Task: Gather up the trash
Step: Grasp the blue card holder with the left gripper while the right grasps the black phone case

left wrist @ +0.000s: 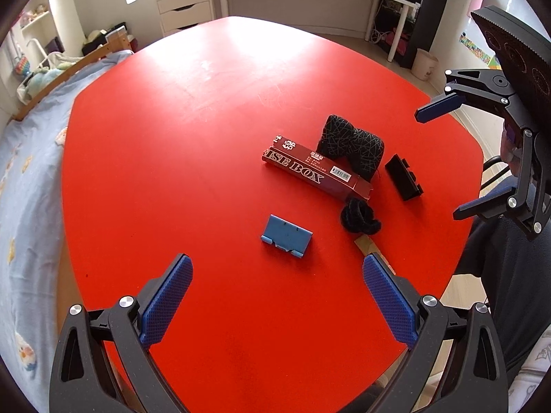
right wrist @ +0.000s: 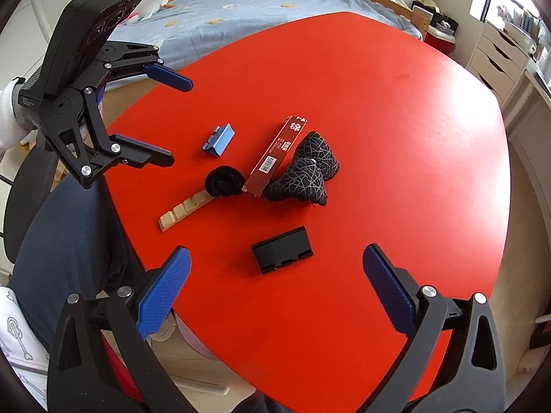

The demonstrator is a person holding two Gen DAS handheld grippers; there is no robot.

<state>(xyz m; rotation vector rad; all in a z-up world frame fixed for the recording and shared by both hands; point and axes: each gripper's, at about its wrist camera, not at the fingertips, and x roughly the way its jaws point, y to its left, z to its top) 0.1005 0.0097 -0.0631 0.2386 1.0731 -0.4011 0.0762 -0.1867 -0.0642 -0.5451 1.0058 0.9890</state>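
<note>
Several small items lie on the red table (left wrist: 206, 137). A long dark-red carton (left wrist: 316, 172) (right wrist: 277, 156) lies flat beside a black line-patterned cloth bundle (left wrist: 354, 146) (right wrist: 306, 172). A black fuzzy ring (left wrist: 360, 218) (right wrist: 225, 180) touches the carton's end. A pale notched wooden strip (right wrist: 184, 208) runs from that ring toward the table edge. My left gripper (left wrist: 277, 275) (right wrist: 179, 122) hovers open and empty just short of a blue folded stand (left wrist: 286, 237) (right wrist: 218, 139). My right gripper (right wrist: 275, 251) (left wrist: 437, 164) is open and empty, above a black folded stand (right wrist: 282, 249) (left wrist: 403, 177).
A bed with a pale blue sheet (left wrist: 31, 189) borders the table's far side from the person. White drawers (left wrist: 184, 3) and a white desk stand by the window, with a white bin (left wrist: 425, 63) on the floor. The person's dark-trousered legs (right wrist: 69, 234) sit at the table edge.
</note>
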